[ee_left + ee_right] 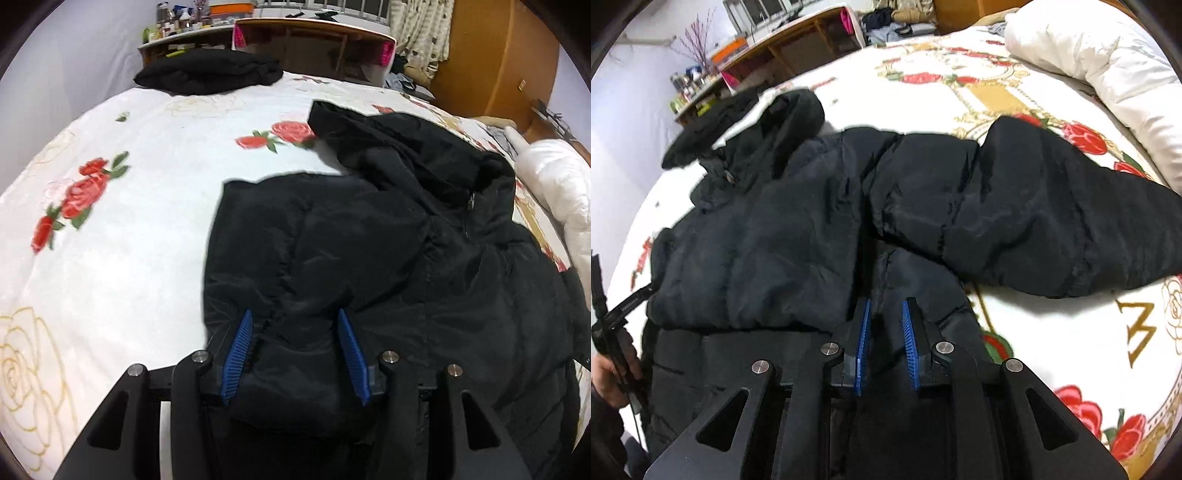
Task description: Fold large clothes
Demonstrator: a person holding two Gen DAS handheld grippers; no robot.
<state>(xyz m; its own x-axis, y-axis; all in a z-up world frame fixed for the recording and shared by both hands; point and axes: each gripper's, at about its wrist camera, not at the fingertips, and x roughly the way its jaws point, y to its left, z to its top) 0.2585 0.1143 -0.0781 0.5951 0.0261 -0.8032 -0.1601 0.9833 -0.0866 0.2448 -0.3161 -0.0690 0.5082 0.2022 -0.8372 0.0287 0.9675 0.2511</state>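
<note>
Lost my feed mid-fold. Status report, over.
Left gripper open, fingers astride a jacket fold. Right gripper narrowly open over its hem. One sleeve still spread across the bedspread. Nothing blocking.

Rose-print bedspread (147,240), white duvet (1108,62) bunched at bed's edge, cluttered wooden shelf (314,33), patterned curtain (421,33)

The jacket (388,258) was black. The bedspread (129,240) was white with red roses and gold outlines. The gripper pads (865,343) were blue. The pillow (1108,66) was white.
</note>
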